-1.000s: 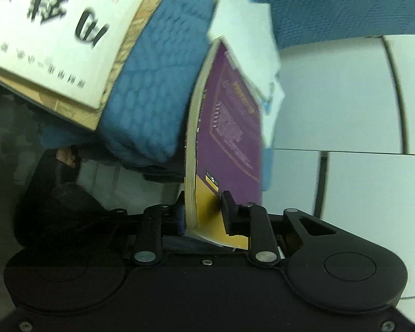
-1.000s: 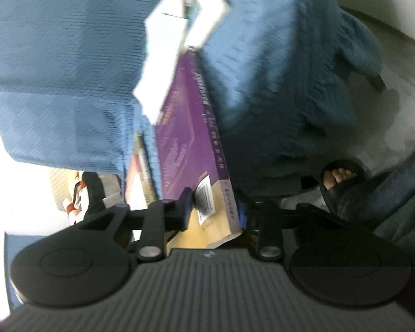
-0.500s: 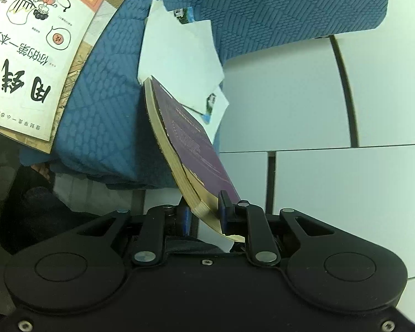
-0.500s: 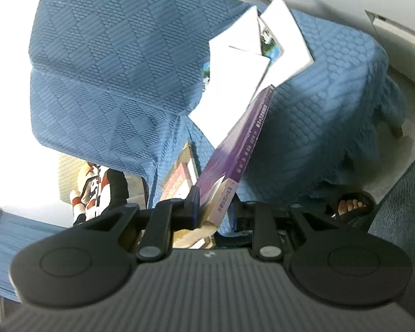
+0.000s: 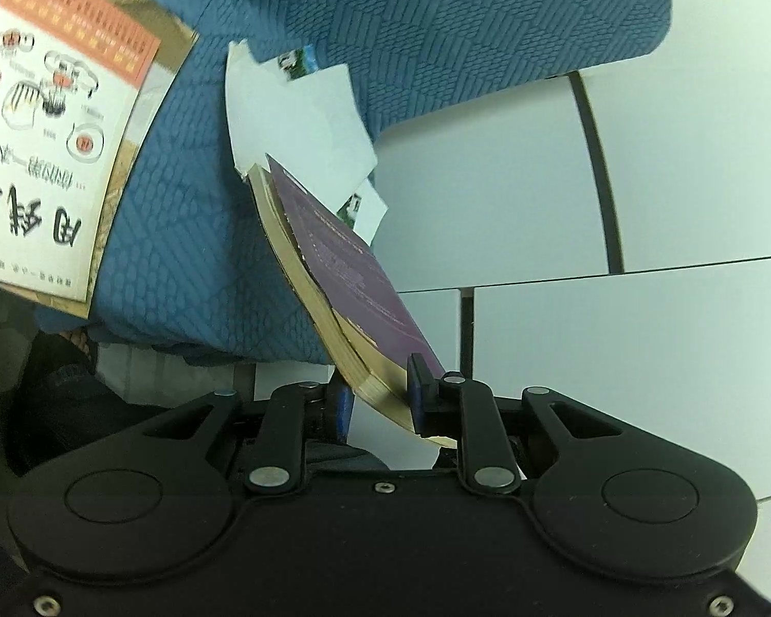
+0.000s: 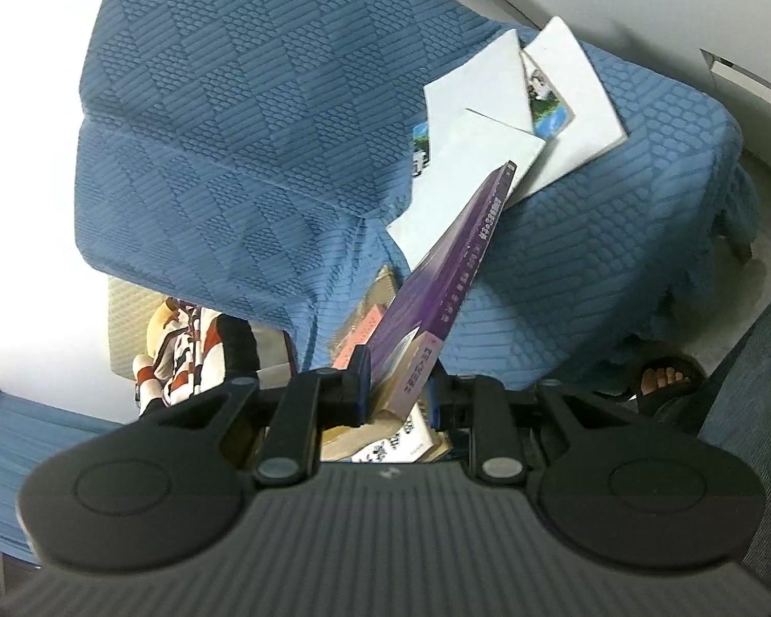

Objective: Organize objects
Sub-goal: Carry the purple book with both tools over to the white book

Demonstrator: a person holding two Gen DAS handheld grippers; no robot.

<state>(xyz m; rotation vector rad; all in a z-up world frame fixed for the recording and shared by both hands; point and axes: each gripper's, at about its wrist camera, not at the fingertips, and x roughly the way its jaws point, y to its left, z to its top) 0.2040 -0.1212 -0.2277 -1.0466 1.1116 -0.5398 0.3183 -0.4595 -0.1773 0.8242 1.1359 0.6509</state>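
Note:
A purple-covered book (image 5: 344, 267) with yellowed page edges slants up and to the left in the left wrist view. My left gripper (image 5: 380, 398) is shut on its lower corner. In the right wrist view the purple book (image 6: 437, 288) shows its spine and leans up to the right, with my right gripper (image 6: 397, 385) shut on its near end. Behind the book, white booklets (image 6: 488, 139) lie on a seat under a blue quilted cover (image 6: 231, 103). The booklets (image 5: 293, 118) sit just beyond the book's far tip.
A book with a white and orange cover (image 5: 51, 128) fills the upper left of the left wrist view. More books (image 6: 365, 324) and a plush toy (image 6: 180, 355) lie below the blue seat. A person's sandalled foot (image 6: 663, 380) is at the right. White panels (image 5: 642, 360) lie to the right.
Both grippers have risen with the purple book held between them. The book has gone from nearly upright to slanted, and the blue seat and booklets now sit farther below.

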